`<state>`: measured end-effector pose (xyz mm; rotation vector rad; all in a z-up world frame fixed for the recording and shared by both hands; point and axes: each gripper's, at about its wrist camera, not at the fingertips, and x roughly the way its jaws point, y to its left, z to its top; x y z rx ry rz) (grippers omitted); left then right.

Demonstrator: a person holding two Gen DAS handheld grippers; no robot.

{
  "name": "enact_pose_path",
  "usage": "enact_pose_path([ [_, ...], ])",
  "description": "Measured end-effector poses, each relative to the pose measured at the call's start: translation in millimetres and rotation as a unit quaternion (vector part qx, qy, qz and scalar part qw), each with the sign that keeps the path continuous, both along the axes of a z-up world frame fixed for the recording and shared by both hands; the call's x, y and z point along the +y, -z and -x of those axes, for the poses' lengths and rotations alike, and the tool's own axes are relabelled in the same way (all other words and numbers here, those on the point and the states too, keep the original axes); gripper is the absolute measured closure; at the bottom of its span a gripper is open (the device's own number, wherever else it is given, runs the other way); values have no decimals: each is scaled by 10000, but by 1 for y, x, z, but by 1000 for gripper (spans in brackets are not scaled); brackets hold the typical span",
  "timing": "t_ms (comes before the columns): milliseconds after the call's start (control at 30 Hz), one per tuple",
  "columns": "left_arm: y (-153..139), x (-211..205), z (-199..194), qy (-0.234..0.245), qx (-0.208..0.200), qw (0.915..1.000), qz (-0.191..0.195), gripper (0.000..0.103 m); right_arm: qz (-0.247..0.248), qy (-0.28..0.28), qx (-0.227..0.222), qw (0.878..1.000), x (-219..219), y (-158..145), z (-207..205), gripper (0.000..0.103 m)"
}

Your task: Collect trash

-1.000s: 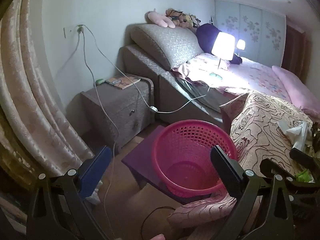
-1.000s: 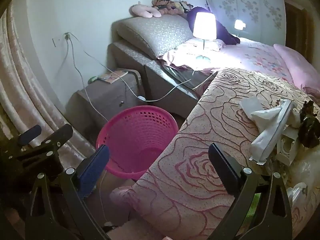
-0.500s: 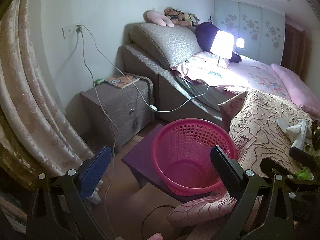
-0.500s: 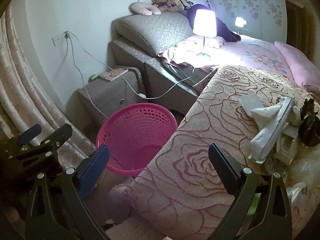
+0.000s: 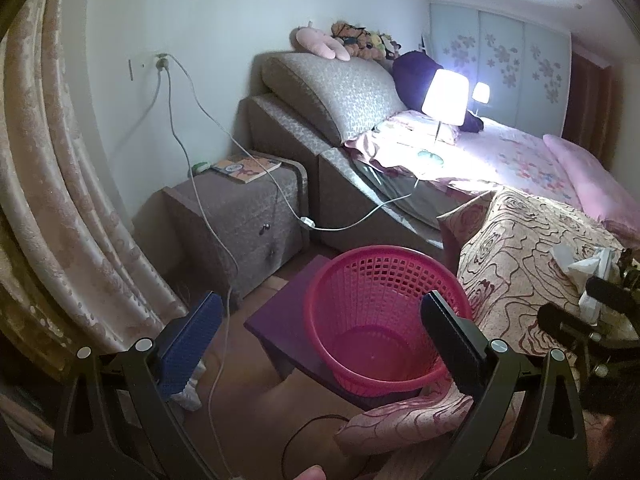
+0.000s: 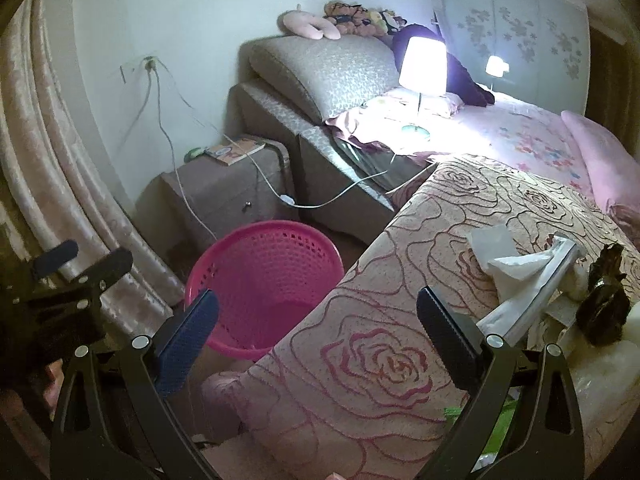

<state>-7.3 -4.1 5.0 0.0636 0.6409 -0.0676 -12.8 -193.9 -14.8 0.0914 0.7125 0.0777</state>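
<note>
A pink plastic basket (image 5: 380, 320) stands empty on a purple stool (image 5: 280, 332) beside the bed; it also shows in the right wrist view (image 6: 264, 280). My left gripper (image 5: 320, 332) is open and empty, just above and in front of the basket. My right gripper (image 6: 318, 328) is open and empty over the rose-patterned blanket (image 6: 400, 320). Crumpled white tissues and wrappers (image 6: 524, 272) lie on the blanket to the right, with a dark brown piece of trash (image 6: 604, 308) and a green scrap (image 6: 500, 420) near them. The tissues also show in the left wrist view (image 5: 588, 268).
A grey nightstand (image 5: 240, 216) with a book (image 5: 248, 166) stands left of the bed. White cables (image 5: 192, 160) hang from a wall socket across it. A lit lamp (image 5: 444, 96) stands on the bed. Curtains (image 5: 48, 200) hang at the left.
Both grippers have shifted slightly, so the basket sits a little lower and closer in both views. Both stay open and empty.
</note>
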Motion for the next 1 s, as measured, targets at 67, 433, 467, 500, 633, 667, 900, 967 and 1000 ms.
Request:
enact_pose_path([
  [67, 0, 0, 1, 6, -6, 10000, 2, 7, -112, 53, 23, 9999, 1, 1, 0, 7],
  [433, 2, -3, 3, 43, 31, 10000, -13, 7, -277, 257, 17, 9993, 10, 1, 6, 7],
  [467, 2, -3, 3, 50, 41, 10000, -17, 7, -268, 263, 12, 9993, 11, 1, 6, 7],
  [500, 2, -3, 3, 54, 46, 10000, -20, 7, -268, 273, 12, 9993, 11, 2, 6, 7],
  [633, 2, -3, 3, 68, 54, 10000, -26, 7, -272, 303, 31, 9992, 10, 4, 7, 7],
  [667, 3, -3, 3, 73, 60, 10000, -27, 7, -281, 307, 40, 9991, 9, 4, 7, 7],
  [900, 4, -4, 3, 112, 88, 9999, -53, 7, -293, 324, 37, 9990, 7, 5, 8, 7],
  [967, 4, -4, 3, 108, 88, 9999, -49, 7, -293, 325, 35, 9990, 7, 5, 8, 7],
  [1000, 4, -4, 3, 107, 90, 9999, -49, 7, -292, 325, 32, 9990, 7, 5, 8, 7],
])
